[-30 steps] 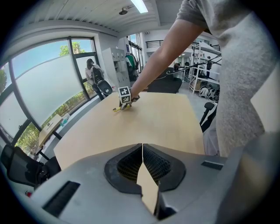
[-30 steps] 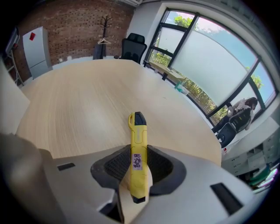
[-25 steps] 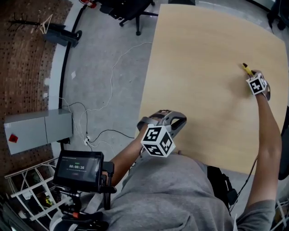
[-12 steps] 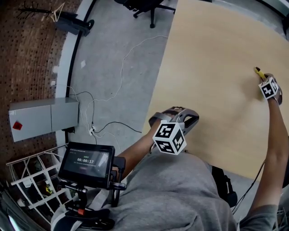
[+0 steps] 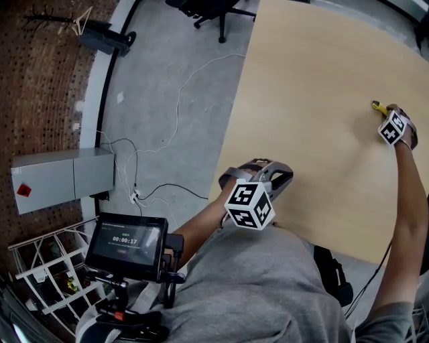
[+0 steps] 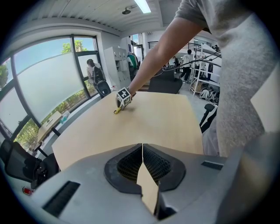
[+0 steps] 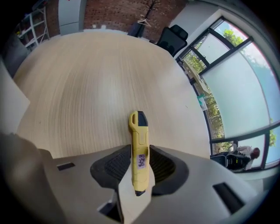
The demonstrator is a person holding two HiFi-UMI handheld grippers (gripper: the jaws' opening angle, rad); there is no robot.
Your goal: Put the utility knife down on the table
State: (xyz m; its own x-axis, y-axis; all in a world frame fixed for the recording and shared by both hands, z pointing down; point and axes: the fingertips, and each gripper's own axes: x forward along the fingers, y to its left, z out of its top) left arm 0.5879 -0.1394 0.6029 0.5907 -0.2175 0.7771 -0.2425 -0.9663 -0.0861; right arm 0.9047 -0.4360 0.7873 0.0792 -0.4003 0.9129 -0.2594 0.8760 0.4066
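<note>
The fingers (image 7: 114, 165) of the right gripper (image 7: 139, 171) are clamped on a yellow utility knife (image 7: 139, 148), one end jutting forward over the pale wooden surface (image 7: 87, 87). The left gripper (image 6: 142, 168), fingers pressed together and empty, is well apart at the surface's near edge. Office chairs (image 7: 173, 37) stand beyond.

The head view looks steeply down onto the pale wooden bench (image 5: 315, 100) and grey floor (image 5: 154, 67). The left gripper view faces across that bench from its near edge; the right gripper view sits close over it, facing a red brick wall (image 7: 118, 13).
</note>
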